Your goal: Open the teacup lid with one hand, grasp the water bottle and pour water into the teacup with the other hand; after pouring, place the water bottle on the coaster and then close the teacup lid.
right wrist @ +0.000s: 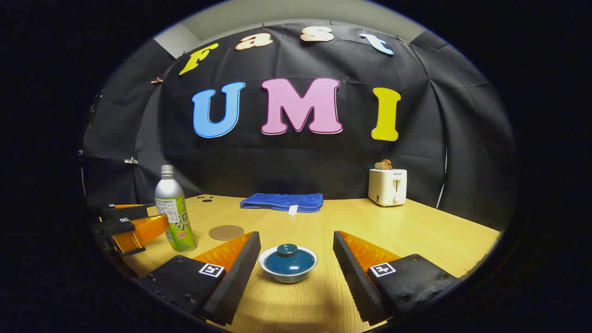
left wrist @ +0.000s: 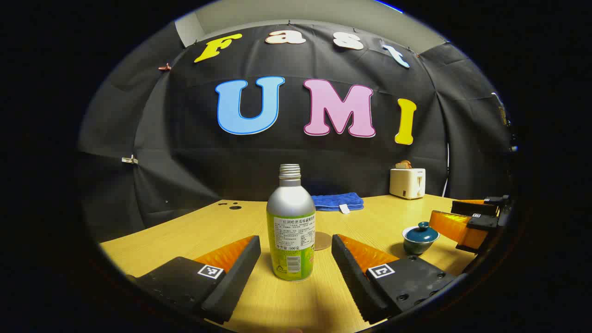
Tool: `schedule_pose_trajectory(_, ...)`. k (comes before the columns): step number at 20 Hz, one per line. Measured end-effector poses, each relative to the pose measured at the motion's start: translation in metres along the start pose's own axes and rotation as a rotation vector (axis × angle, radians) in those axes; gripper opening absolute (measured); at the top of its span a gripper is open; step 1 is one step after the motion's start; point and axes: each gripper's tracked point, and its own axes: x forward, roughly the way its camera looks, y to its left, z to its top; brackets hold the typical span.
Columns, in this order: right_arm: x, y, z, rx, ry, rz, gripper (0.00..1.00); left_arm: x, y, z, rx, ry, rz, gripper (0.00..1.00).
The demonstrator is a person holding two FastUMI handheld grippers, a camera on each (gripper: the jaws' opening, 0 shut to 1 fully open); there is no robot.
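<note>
Overhead, dim booth; wooden table [right wrist: 416,231] holds bottle [left wrist: 290,231], teacup [right wrist: 287,263]; both grippers' jaws wide.

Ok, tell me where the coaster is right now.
The coaster lies flat on the wooden table, just right of the water bottle in the right gripper view and in front of the blue towel; nothing stands on it.

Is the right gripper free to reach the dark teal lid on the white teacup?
Probably yes: the right gripper is open, the teal lid sits between its jaws, nothing between.
</note>
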Motion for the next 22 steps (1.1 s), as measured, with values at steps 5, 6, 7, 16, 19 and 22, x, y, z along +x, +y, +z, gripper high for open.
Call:
schedule_pose_trajectory(5, 0.008, 0.005, 0.001, 0.0, -0.001, 0.004, 0.98, 0.001, 0.001, 0.0, 0.0, 0.001, 0.01, 0.98)
schedule_pose_trajectory(6, 0.009, 0.005, 0.0, -0.001, 0.0, 0.004, 0.98, 0.0, 0.001, 0.0, -0.001, 0.002, 0.007, 0.98)
schedule_pose_trajectory(7, 0.01, 0.006, 0.0, 0.0, 0.0, 0.006, 0.98, 0.001, 0.001, 0.0, 0.0, 0.002, 0.005, 0.98)
schedule_pose_trajectory(16, 0.01, 0.006, 0.0, 0.001, -0.002, 0.007, 0.98, 0.014, 0.002, 0.002, -0.001, 0.001, 0.0, 0.98)
schedule_pose_trajectory(19, 0.01, 0.005, 0.0, 0.001, -0.001, 0.007, 0.98, 0.016, 0.004, 0.001, -0.001, 0.0, -0.003, 0.98)
schedule_pose_trajectory(22, 0.011, 0.005, 0.0, 0.0, -0.002, 0.004, 0.98, 0.017, 0.003, 0.002, 0.0, -0.001, -0.004, 0.98)
